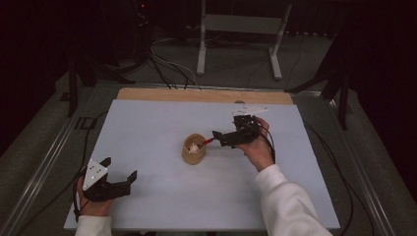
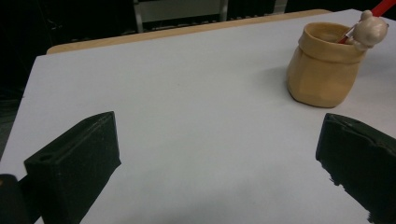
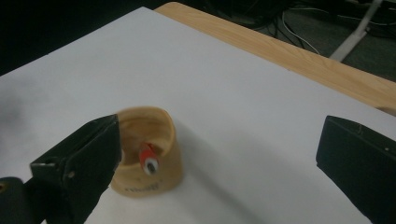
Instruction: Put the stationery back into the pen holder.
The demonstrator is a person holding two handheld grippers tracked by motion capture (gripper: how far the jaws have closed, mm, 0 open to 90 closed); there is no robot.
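A tan pouch-shaped cup [image 1: 193, 153] stands near the middle of the white board [image 1: 147, 123]. A red pen [image 1: 209, 142] with a small pale bear figure [image 1: 195, 146] on it leans in the cup, its free end pointing right. My right gripper [image 1: 220, 136] hovers just right of the cup, open; in the right gripper view the pen's end [image 3: 148, 161] sits loose beside the left jaw, above the cup [image 3: 144, 184]. My left gripper [image 1: 119, 169] rests open at the front left, empty; in its own view the cup [image 2: 322, 74] and bear [image 2: 371, 29] stand far right.
A wooden strip [image 1: 206, 96] runs along the board's far edge. Behind the table stand a metal frame [image 1: 241, 29] and loose cables [image 1: 167, 69] on the floor. Cables trail off both sides of the table.
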